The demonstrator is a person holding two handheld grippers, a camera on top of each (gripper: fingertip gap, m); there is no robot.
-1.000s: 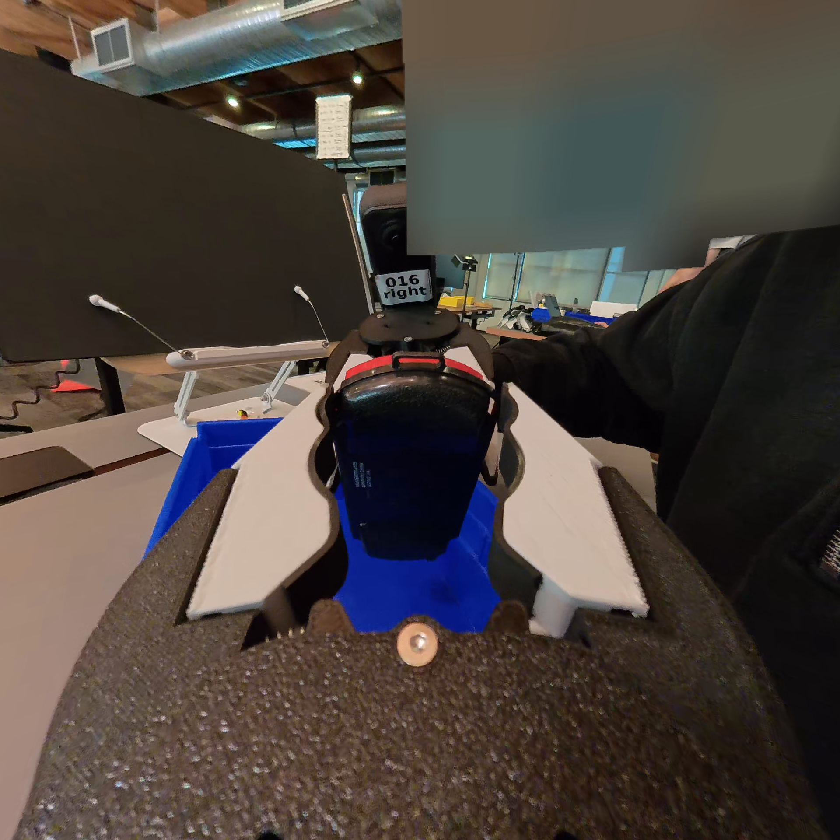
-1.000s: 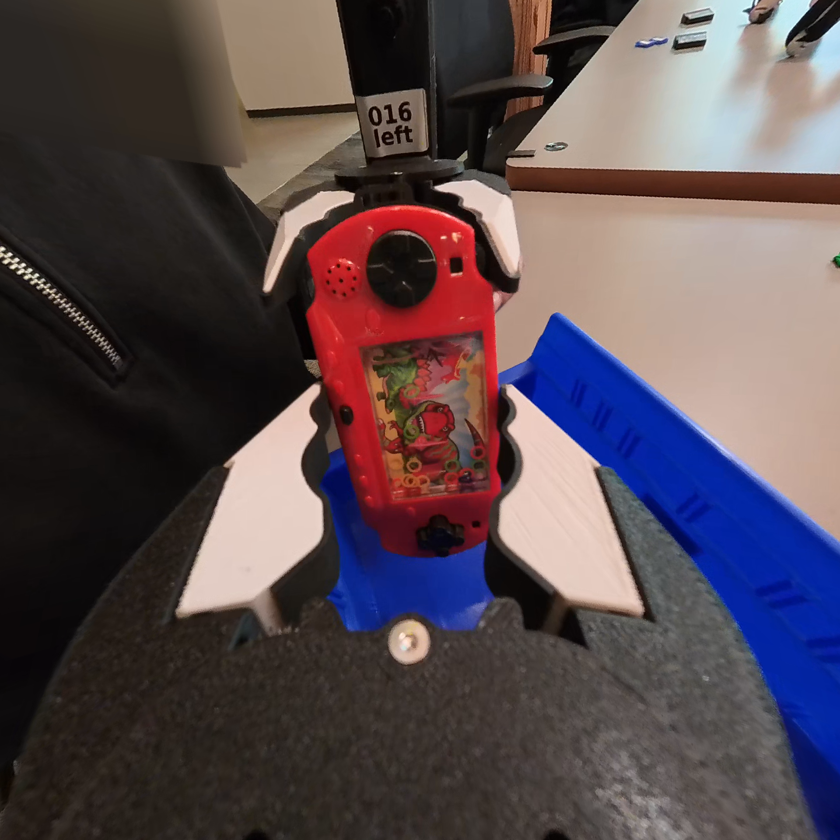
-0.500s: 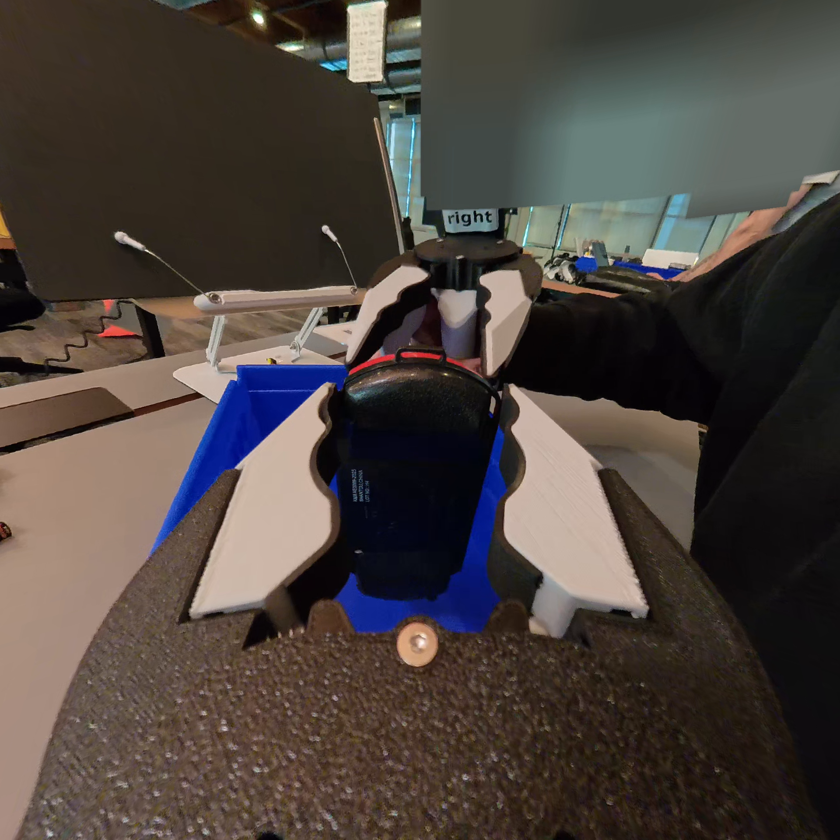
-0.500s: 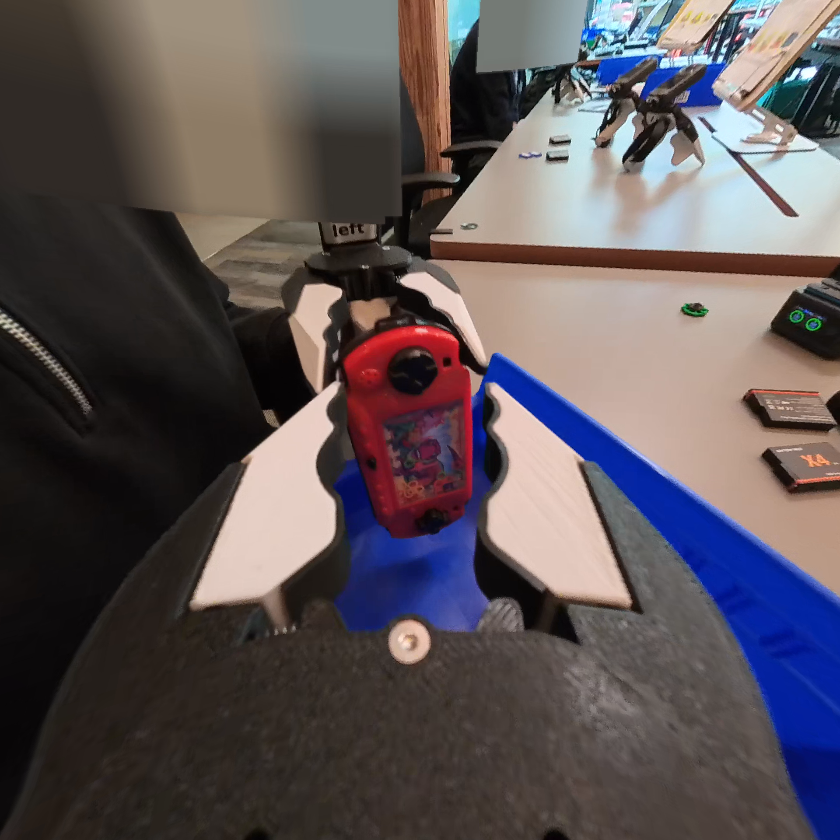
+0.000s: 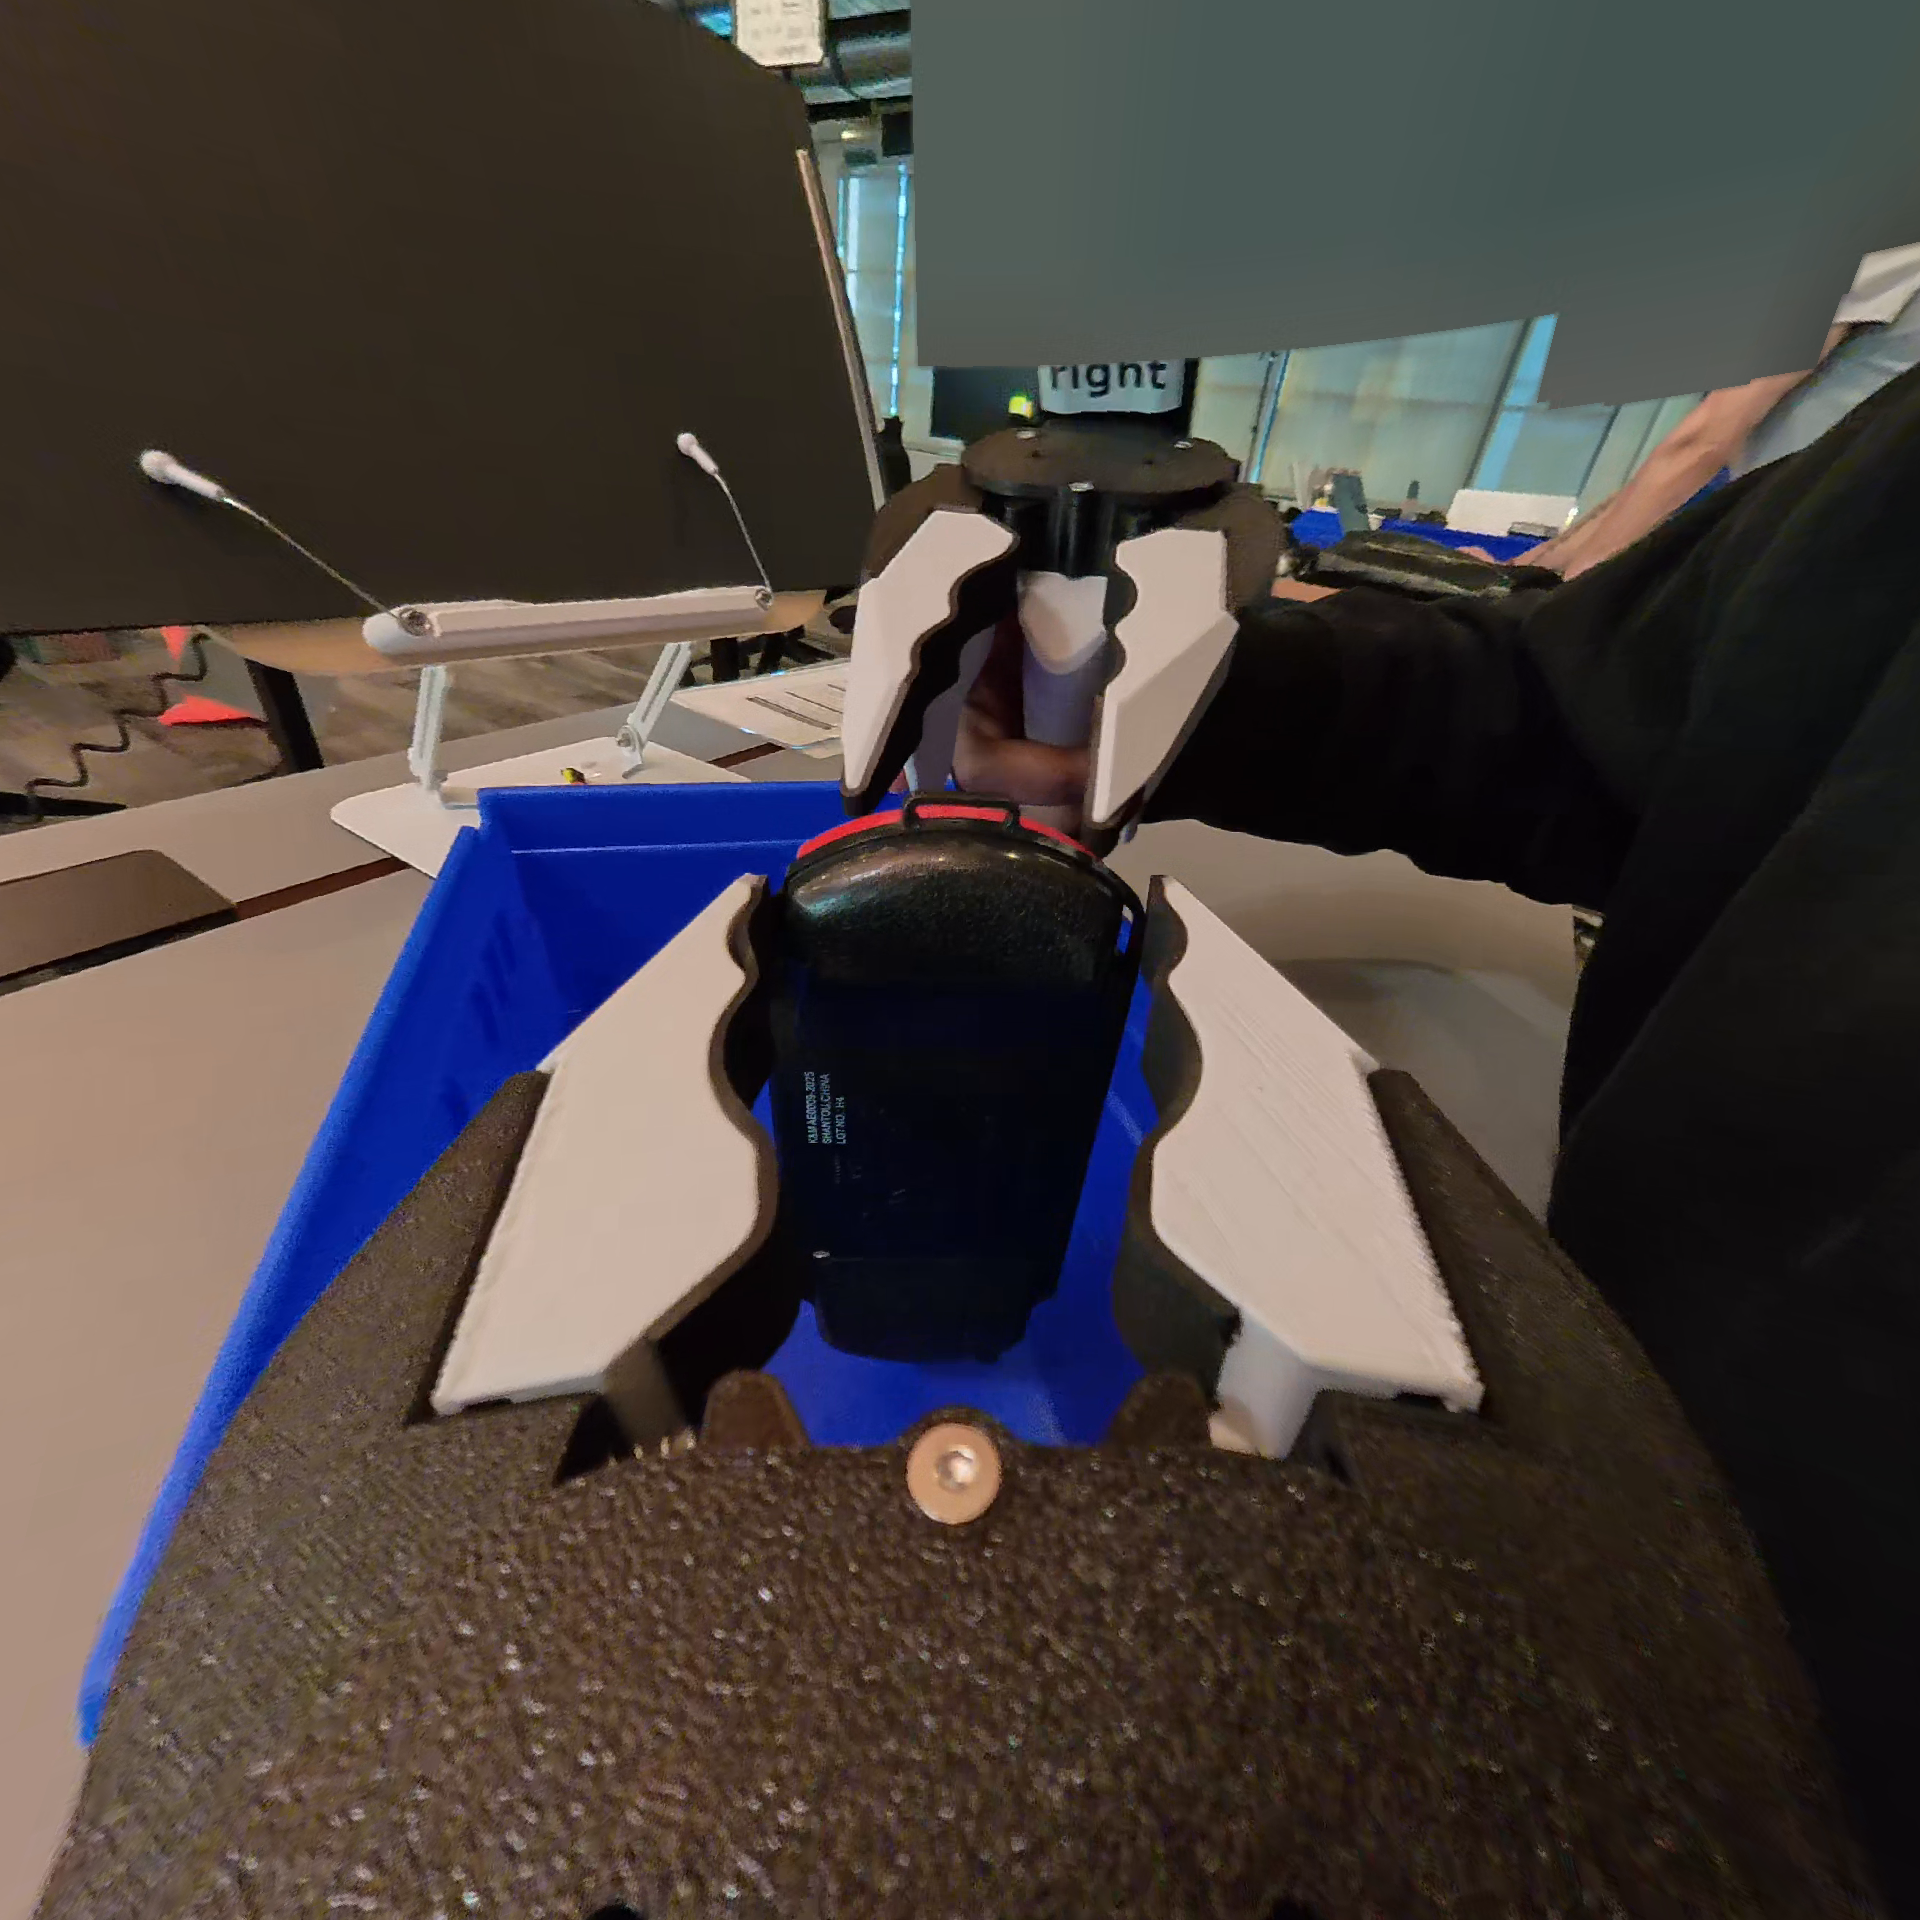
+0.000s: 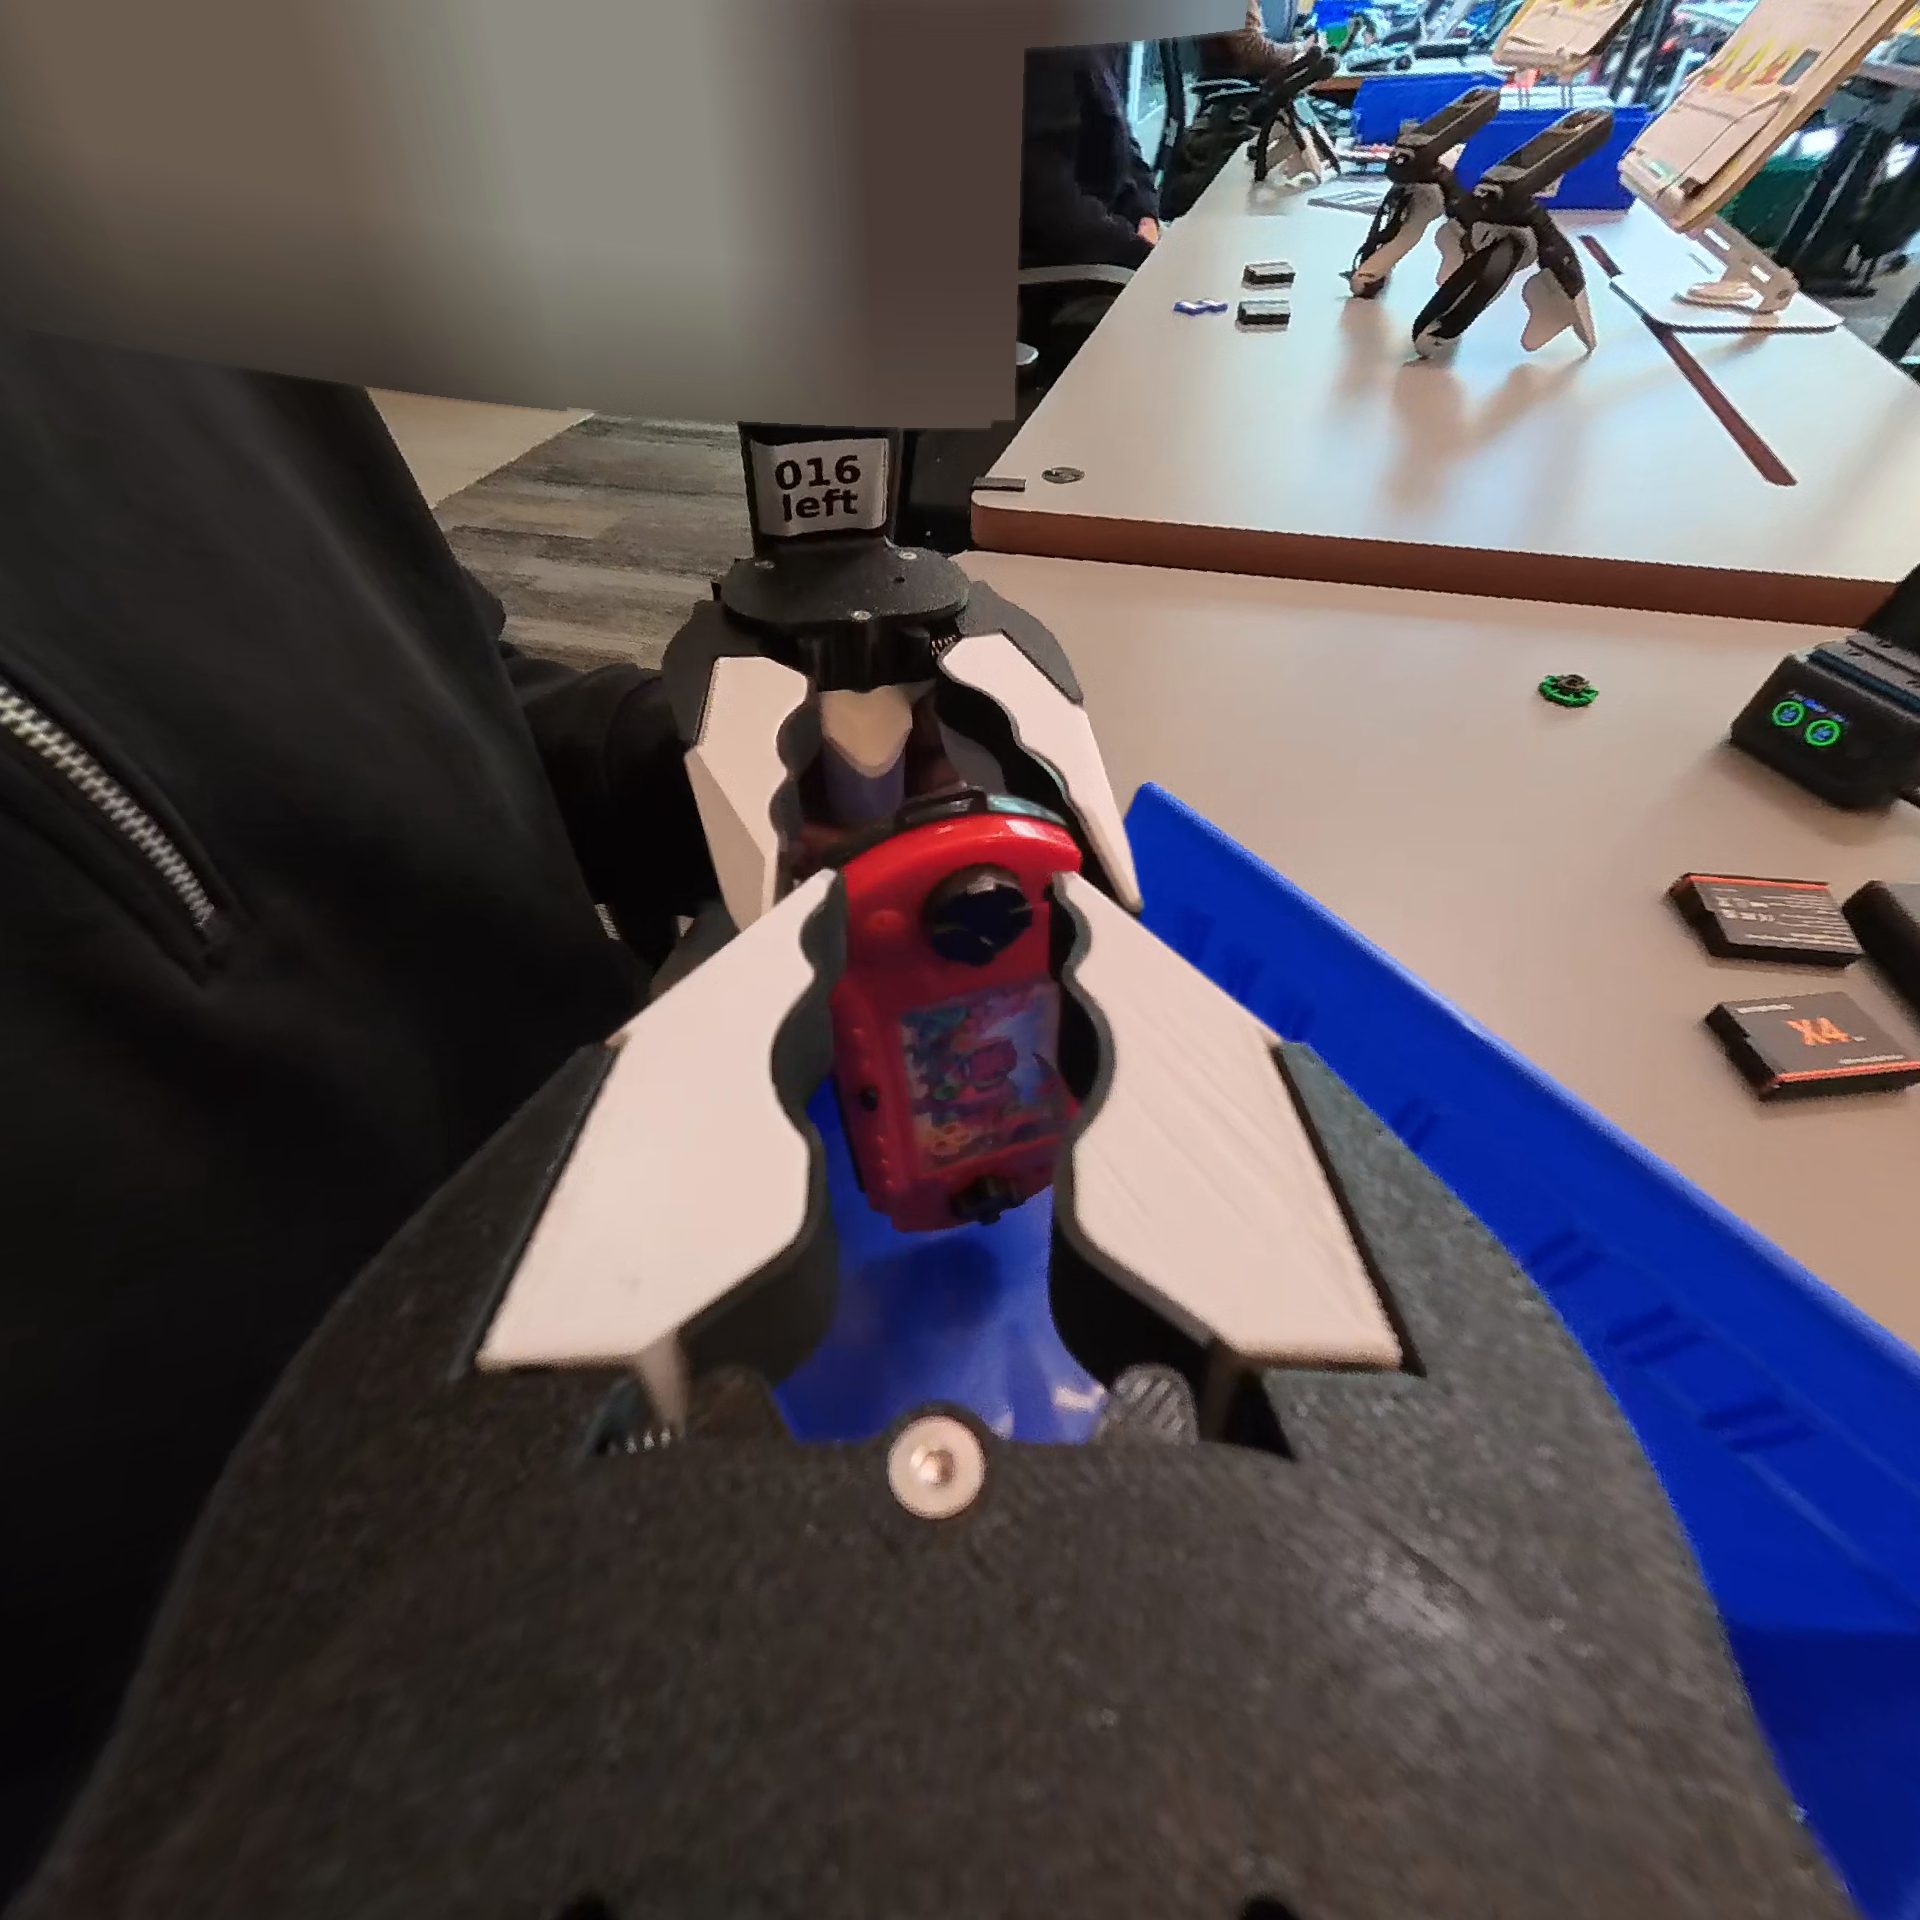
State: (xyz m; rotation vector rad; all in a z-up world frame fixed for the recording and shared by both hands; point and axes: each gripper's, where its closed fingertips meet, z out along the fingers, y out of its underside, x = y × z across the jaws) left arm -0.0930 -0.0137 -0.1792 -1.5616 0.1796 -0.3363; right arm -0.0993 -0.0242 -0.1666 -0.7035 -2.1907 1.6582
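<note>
A red handheld water-ring game point(image 6: 966, 1039) with a black back point(image 5: 956, 1091) stands upright over a blue bin point(image 5: 499, 987). My left gripper point(image 5: 961, 894) is shut on it, with its pads against both sides of the game. My right gripper point(image 6: 945, 883) faces it from the other side. In the left wrist view the right gripper point(image 5: 985, 810) is open, with its tips just past the game's top end. In the right wrist view the game is blurred between my right fingers, and the left gripper's white fingers point(image 6: 1049, 748) show behind it.
The blue bin's long wall point(image 6: 1558, 1195) runs along my right. A black panel on a white stand point(image 5: 561, 623) stands behind the bin. Flat black packs point(image 6: 1766, 920), a charger point(image 6: 1829, 738) and a small green piece point(image 6: 1569, 689) lie on the table. A dark-sleeved arm point(image 5: 1455, 707) is close by. The grippers are tip to tip, or close to it.
My right gripper has come off the game's top end and drawn back, so the game looks smaller in its view. The game has stayed fixed in my left gripper.
</note>
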